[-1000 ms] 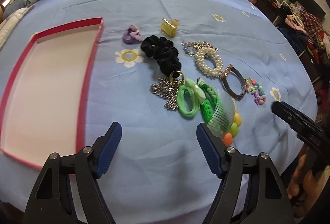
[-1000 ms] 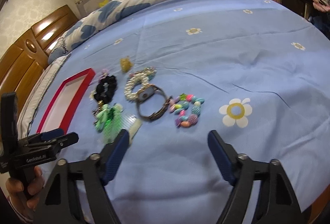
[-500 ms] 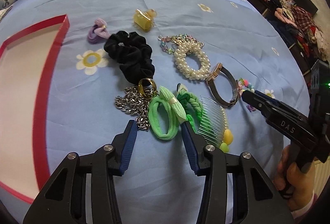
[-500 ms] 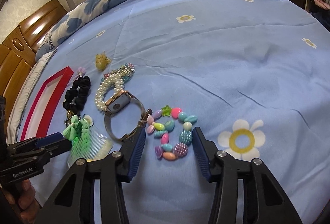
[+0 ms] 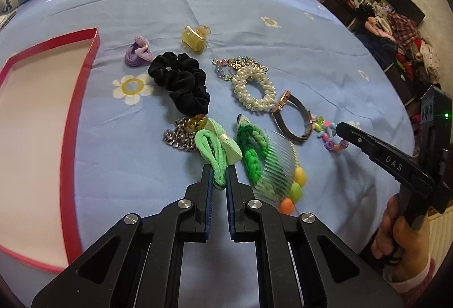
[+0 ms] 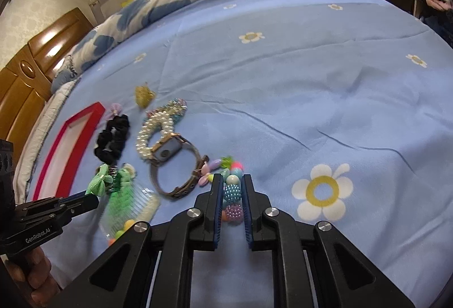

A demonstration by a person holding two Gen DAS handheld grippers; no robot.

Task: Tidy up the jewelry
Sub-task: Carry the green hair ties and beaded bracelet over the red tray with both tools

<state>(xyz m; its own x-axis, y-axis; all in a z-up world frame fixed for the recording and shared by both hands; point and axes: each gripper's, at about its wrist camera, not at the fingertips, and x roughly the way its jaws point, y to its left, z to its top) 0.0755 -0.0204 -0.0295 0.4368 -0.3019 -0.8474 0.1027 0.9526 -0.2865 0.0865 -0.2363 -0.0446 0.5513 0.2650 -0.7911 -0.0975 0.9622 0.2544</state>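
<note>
Both views look steeply down from close above a blue bedsheet (image 5: 254,10), each along its own gripper's fingers. The left wrist view faces the green hair tie (image 5: 212,149) with the red tray (image 5: 85,64) at its left. Both share the watch (image 6: 170,149) and pearl bracelet (image 5: 253,89).

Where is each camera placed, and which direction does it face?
Left wrist: on the left tongs, looking down at the bed; they grip a green hair tie. The right tongs and hand show.
Right wrist: on the right tongs, looking down the bed; closing on a bead bracelet. The left tongs show.
Both share the watch, comb, scrunchie and red tray.
</note>
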